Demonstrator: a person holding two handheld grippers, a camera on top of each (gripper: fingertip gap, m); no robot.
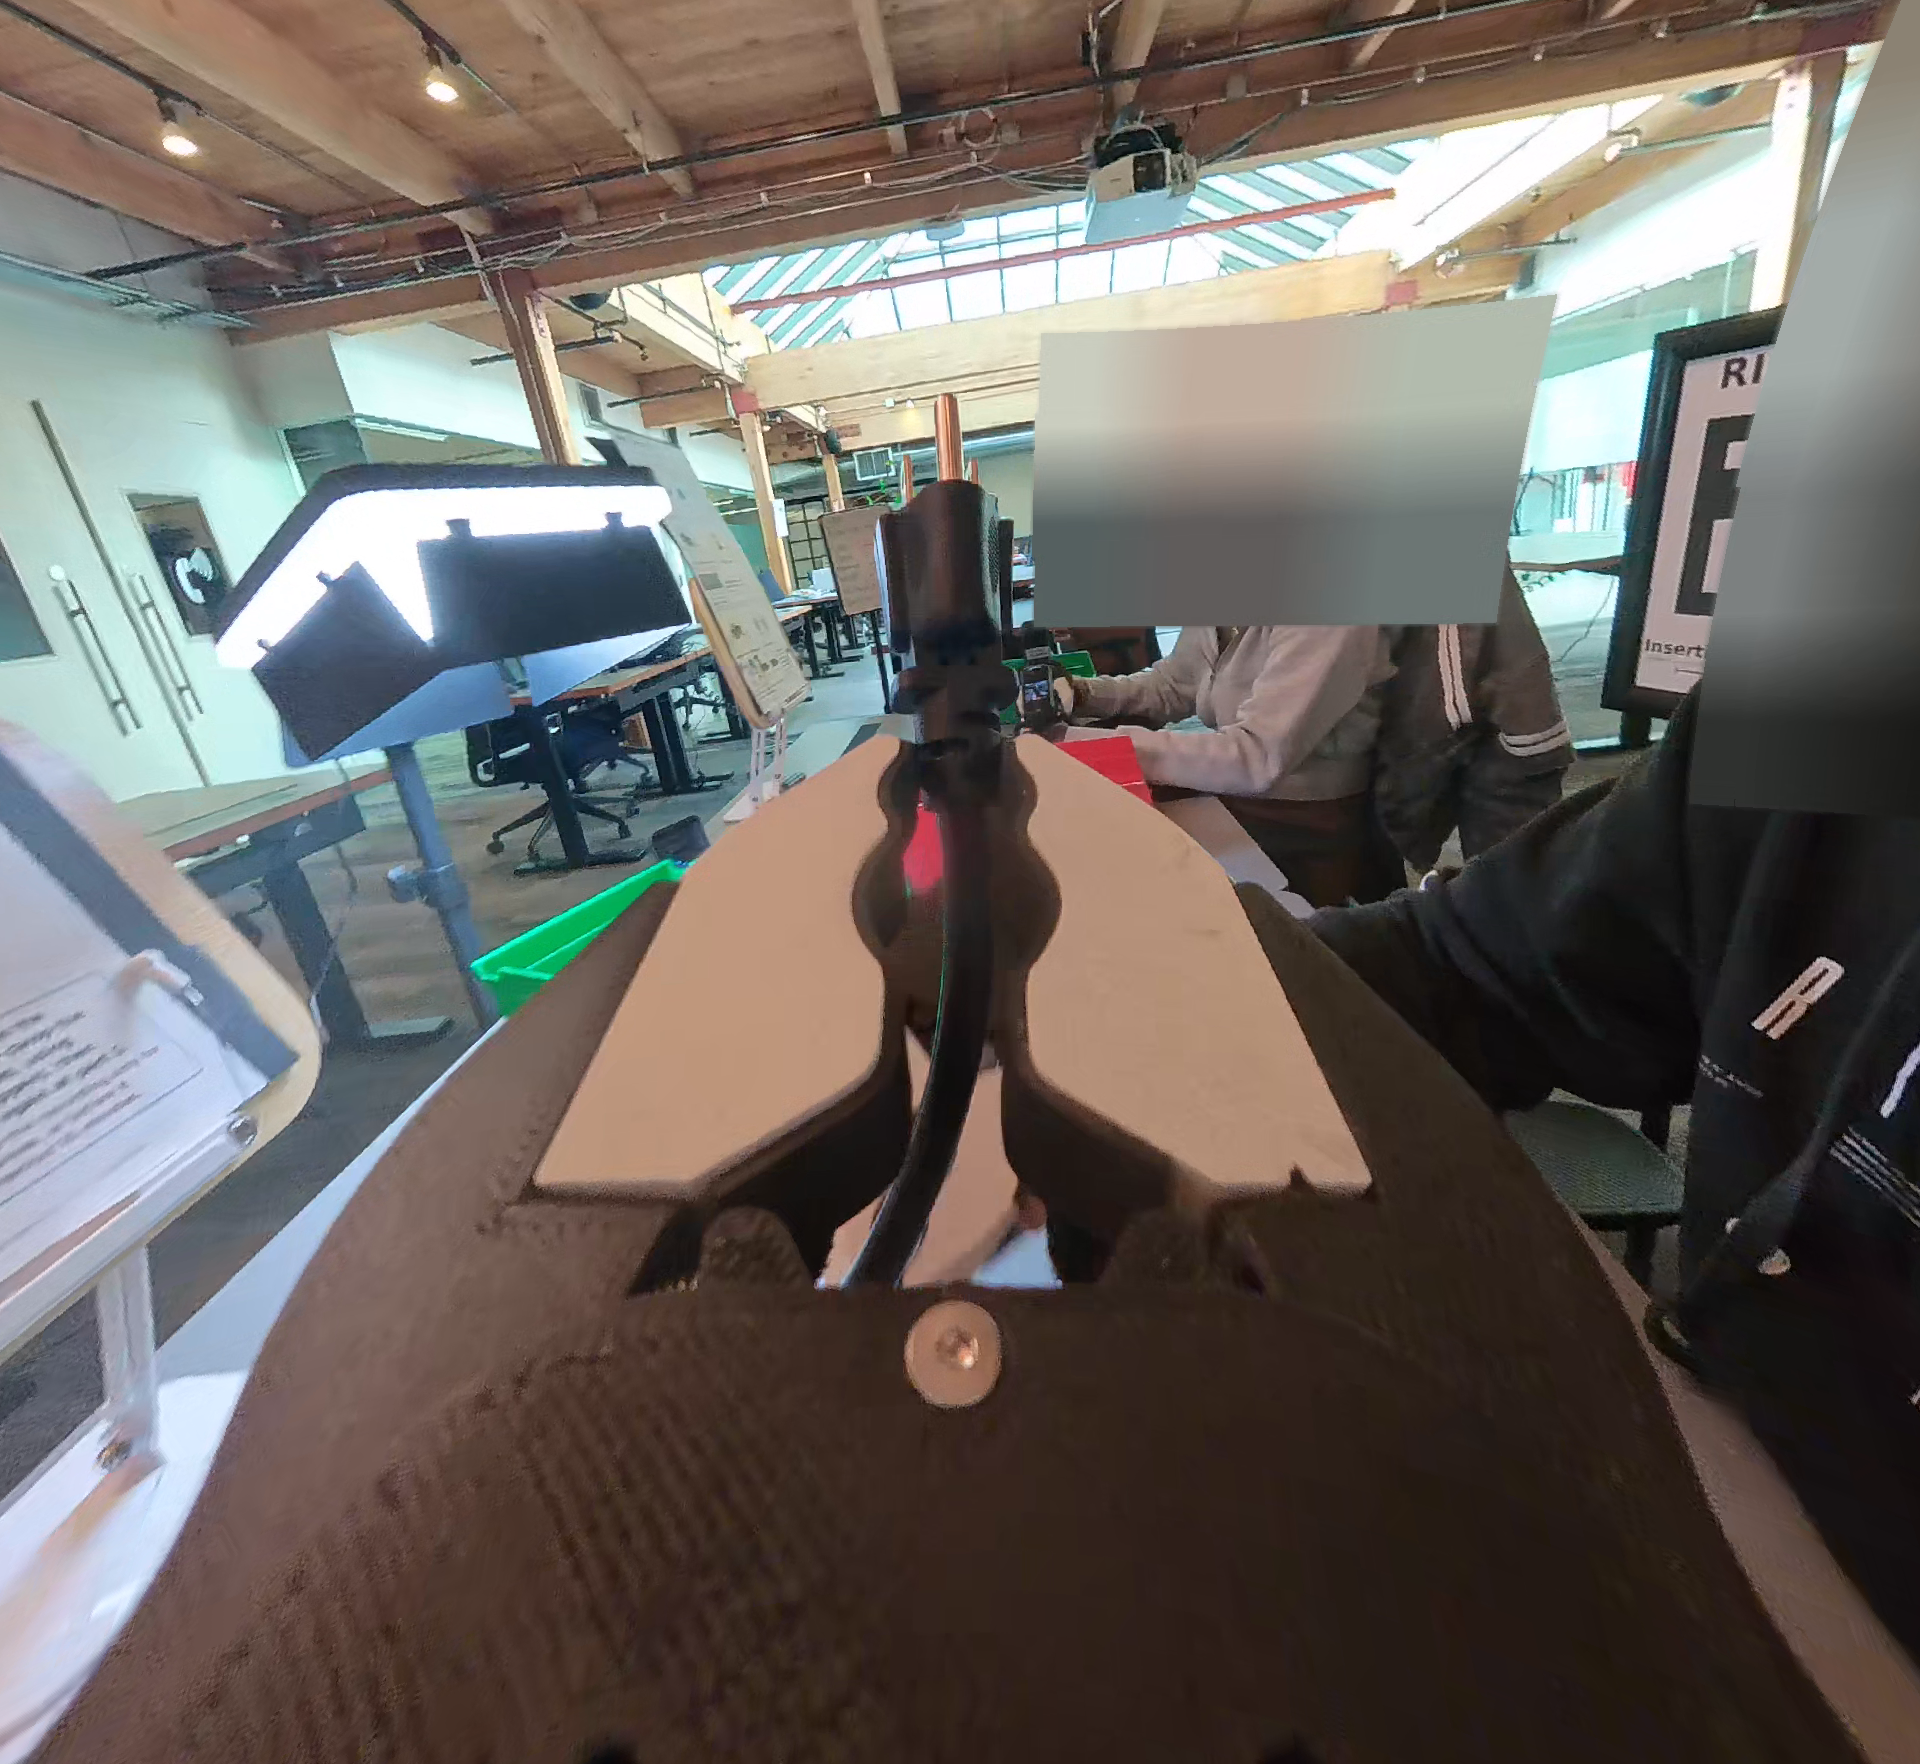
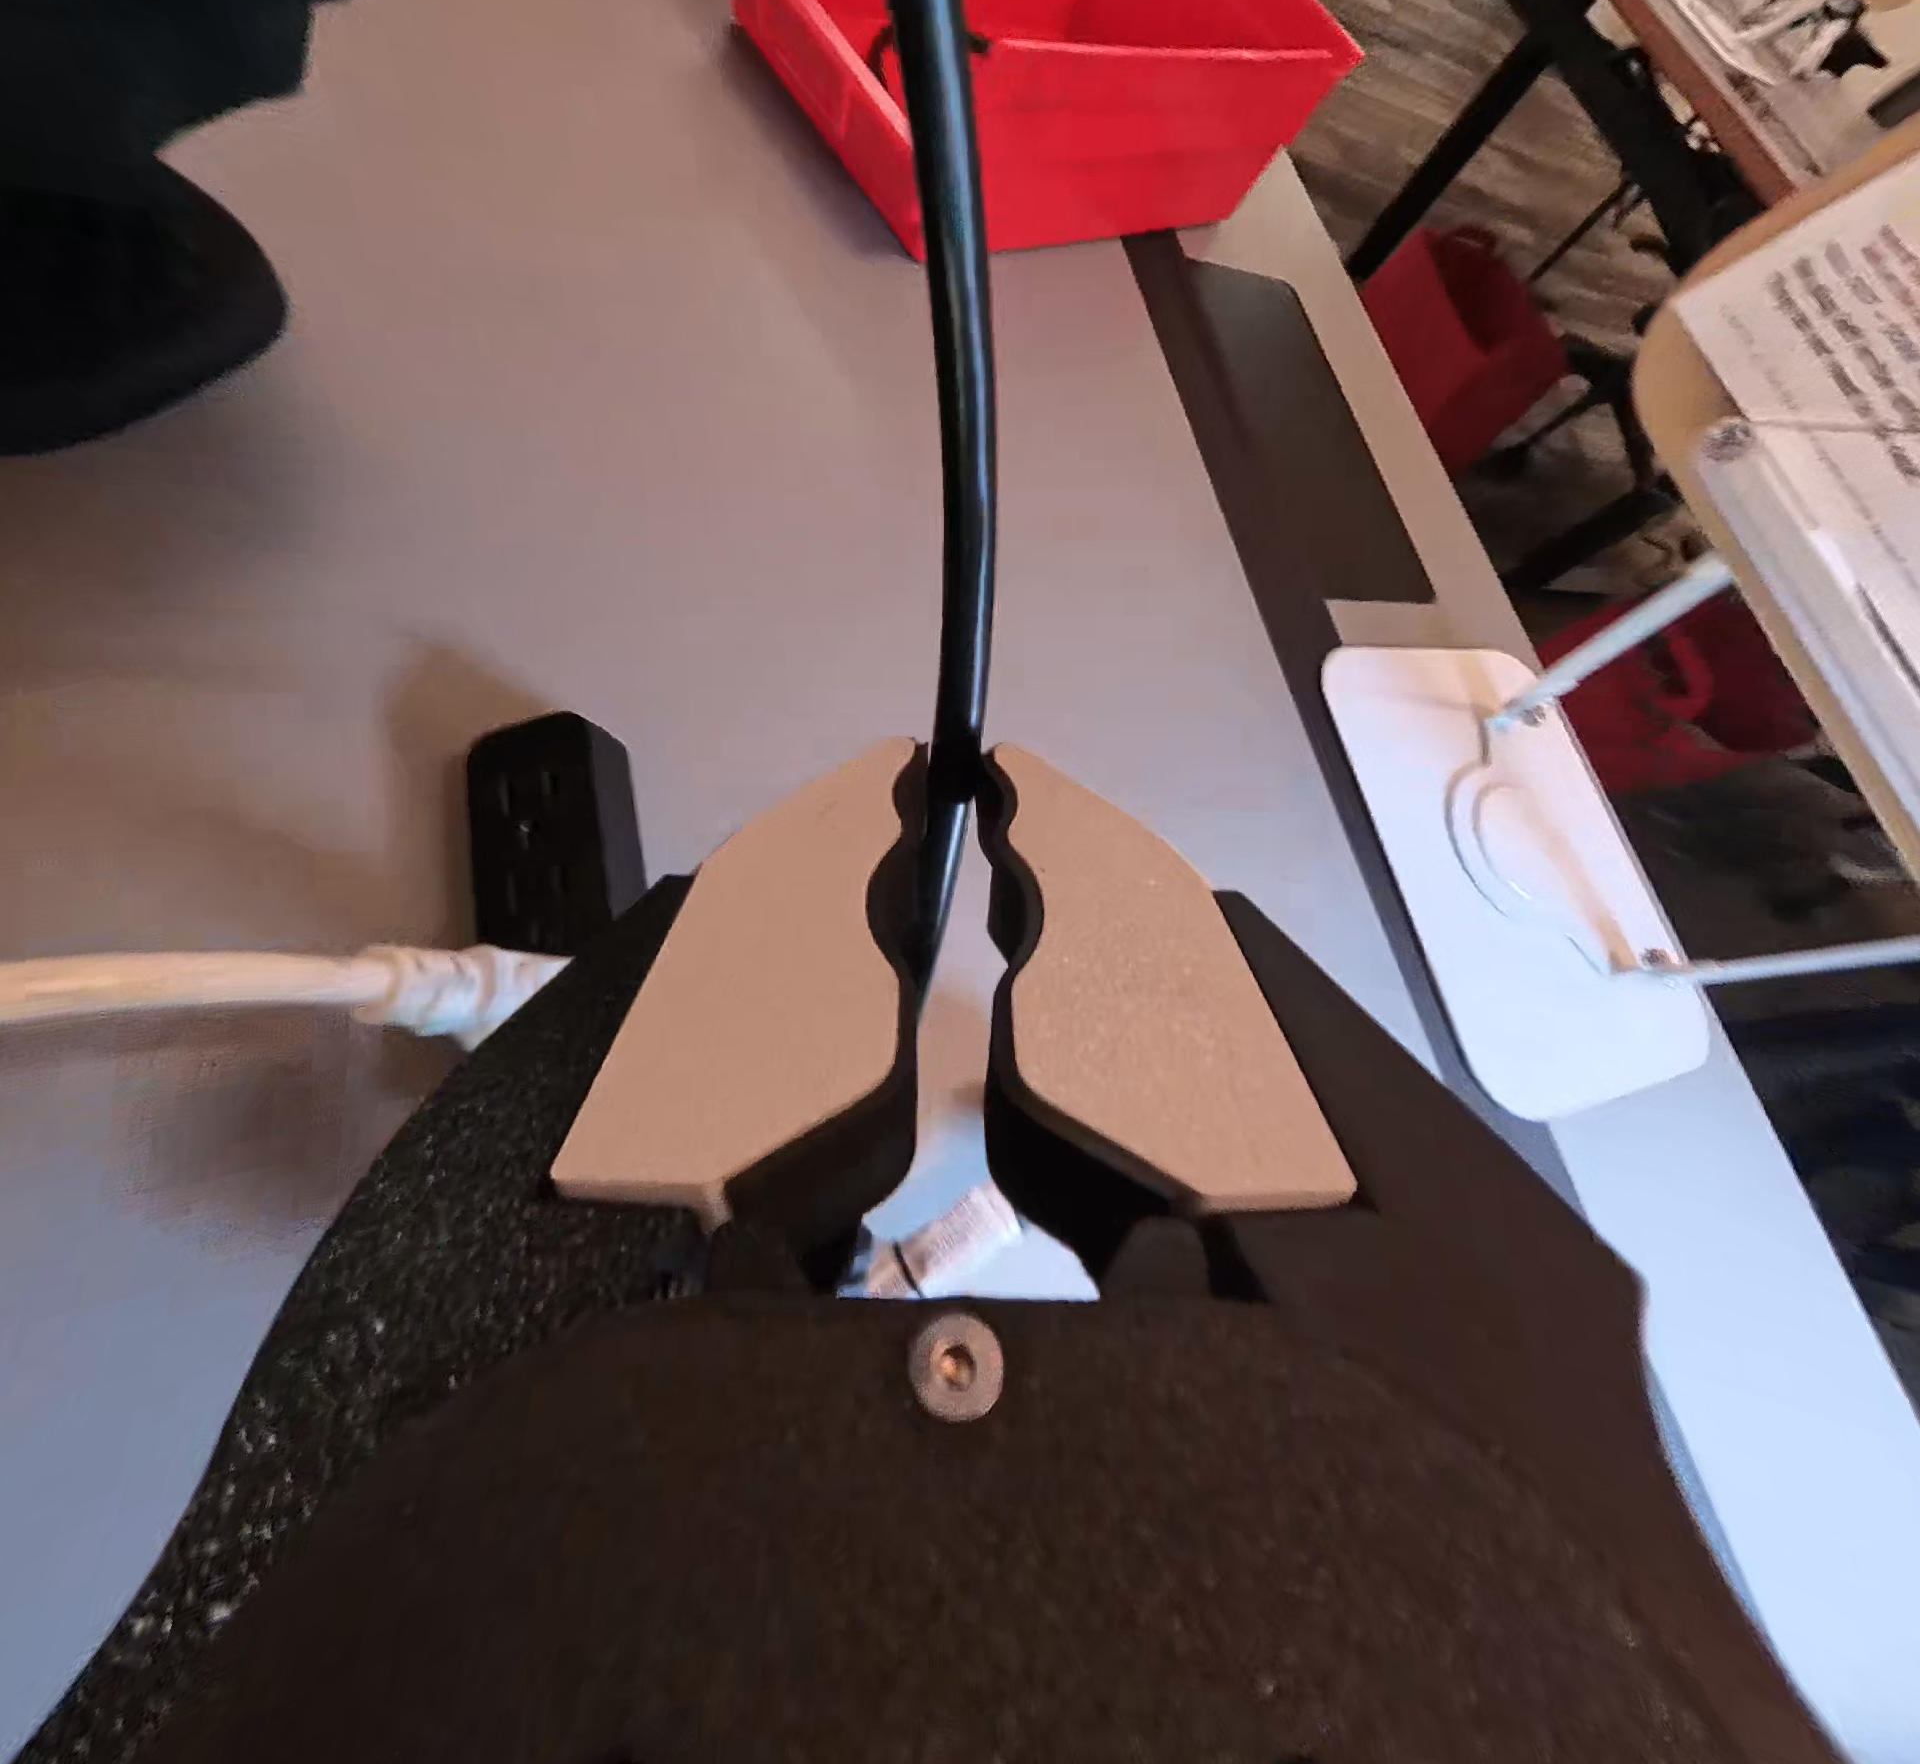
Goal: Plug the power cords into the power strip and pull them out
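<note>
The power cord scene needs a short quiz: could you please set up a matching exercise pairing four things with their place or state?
Things:
1. black plug
2. red bin
3. power strip
4. white cable

States:
A. lies on the table, left of the right gripper
B. held up with prongs pointing upward, in the left gripper
C. runs in from the left edge
D. open-topped, at the far end of the table

Pairs: 1-B, 2-D, 3-A, 4-C

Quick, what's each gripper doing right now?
Left gripper: closed on the black plug, prongs up.
Right gripper: closed on the black cord.
</note>
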